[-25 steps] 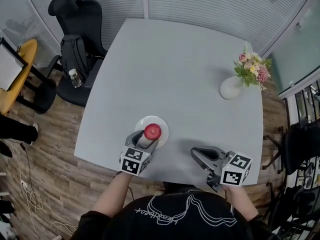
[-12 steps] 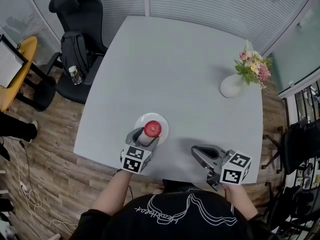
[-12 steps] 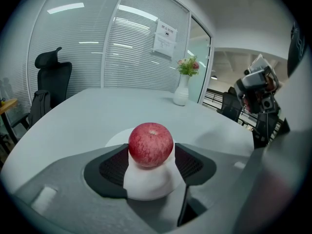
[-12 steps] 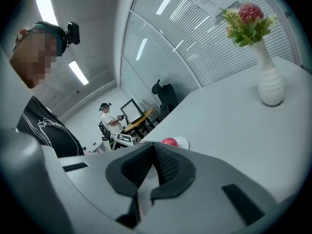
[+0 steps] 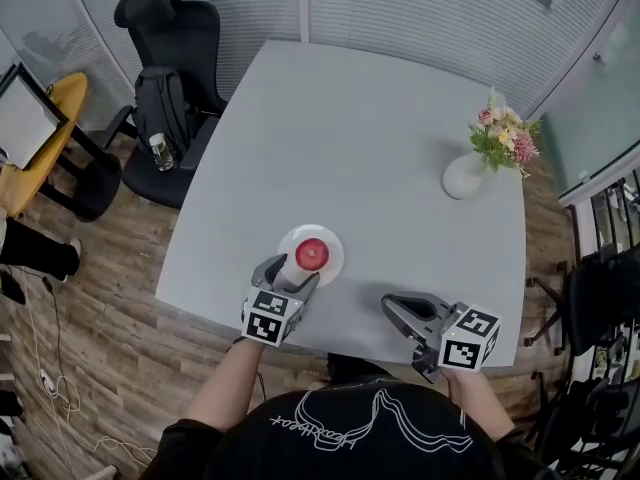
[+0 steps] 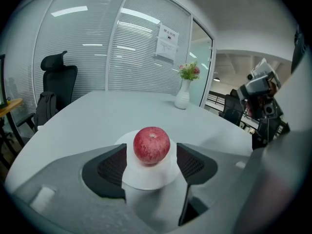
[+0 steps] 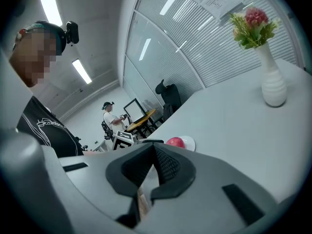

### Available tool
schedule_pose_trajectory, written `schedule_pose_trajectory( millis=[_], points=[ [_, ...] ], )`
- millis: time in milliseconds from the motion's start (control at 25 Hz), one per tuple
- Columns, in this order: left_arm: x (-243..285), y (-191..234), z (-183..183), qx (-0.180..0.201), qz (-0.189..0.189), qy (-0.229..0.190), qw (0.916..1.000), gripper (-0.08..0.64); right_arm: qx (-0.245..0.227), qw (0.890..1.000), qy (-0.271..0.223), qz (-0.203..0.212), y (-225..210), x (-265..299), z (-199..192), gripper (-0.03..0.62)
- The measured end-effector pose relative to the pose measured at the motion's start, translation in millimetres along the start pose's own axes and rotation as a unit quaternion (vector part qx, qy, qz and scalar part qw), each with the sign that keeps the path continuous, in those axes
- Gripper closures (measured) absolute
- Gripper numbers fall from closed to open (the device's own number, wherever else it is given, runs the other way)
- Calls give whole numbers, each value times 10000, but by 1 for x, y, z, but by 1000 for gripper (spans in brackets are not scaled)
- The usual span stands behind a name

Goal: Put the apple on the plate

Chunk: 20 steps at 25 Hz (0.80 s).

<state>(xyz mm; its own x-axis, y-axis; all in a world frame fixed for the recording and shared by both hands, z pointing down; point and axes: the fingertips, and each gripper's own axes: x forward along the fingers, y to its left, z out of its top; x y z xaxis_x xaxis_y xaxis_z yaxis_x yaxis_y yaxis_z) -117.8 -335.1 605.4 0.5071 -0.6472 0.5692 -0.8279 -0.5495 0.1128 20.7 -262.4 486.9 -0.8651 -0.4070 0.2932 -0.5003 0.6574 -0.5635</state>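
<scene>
Two claws, two different jobs. Your left gripper (image 5: 293, 271) sits at about 7 o'clock on the table (image 5: 380, 148). Its jaws are spread wide and have just been opening further. The apple (image 5: 312, 253) stands in the gap between them, just off their tips at 1 o'clock, with daylight on both sides, so neither pad presses on it. It rests on the plate (image 5: 334, 260), near the middle, and the plate carries its whole weight. That spread reads as a release: I judge the placing done, and the wide gap lets you draw back without nudging the fruit.

Your right gripper (image 5: 392, 306) waits at 5 o'clock on the table with its pads closed together on nothing. It is parked well apart from the plate, likely to stay out of the working hand's way. The vase of flowers (image 5: 463, 175) stands far off at 2 o'clock, clear of everything.

The apple is round and red with fine pale streaking and a soft sheen. It sits upright with its stem dimple facing up. It looks firm and smooth, so it would roll if bumped, and the small white plate gives it little room.
</scene>
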Motion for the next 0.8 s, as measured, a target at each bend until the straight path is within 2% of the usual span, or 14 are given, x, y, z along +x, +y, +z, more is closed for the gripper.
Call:
schedule_pose_trajectory(
  millis=[280,440,680,760,800],
  points=[
    [-45,-14,18,-345,-151,-233,9990,252,-278,9995,-82,132,33,-4,4,583],
    [-79,-35,43,-337,-484,-572,9966,267,-640,9978,-112,94,50,-7,11,583],
    [-141,-75,85,-379,-991,-1199,9871,375,-1110,9935,-235,129,81,-11,18,583],
    [-161,-83,96,-450,-1035,-1396,9838,483,-1324,9910,-210,58,89,-12,18,583],
    [-171,-88,101,-498,-1091,-1496,9815,500,-1411,9898,-210,44,93,-13,17,583]
  ],
)
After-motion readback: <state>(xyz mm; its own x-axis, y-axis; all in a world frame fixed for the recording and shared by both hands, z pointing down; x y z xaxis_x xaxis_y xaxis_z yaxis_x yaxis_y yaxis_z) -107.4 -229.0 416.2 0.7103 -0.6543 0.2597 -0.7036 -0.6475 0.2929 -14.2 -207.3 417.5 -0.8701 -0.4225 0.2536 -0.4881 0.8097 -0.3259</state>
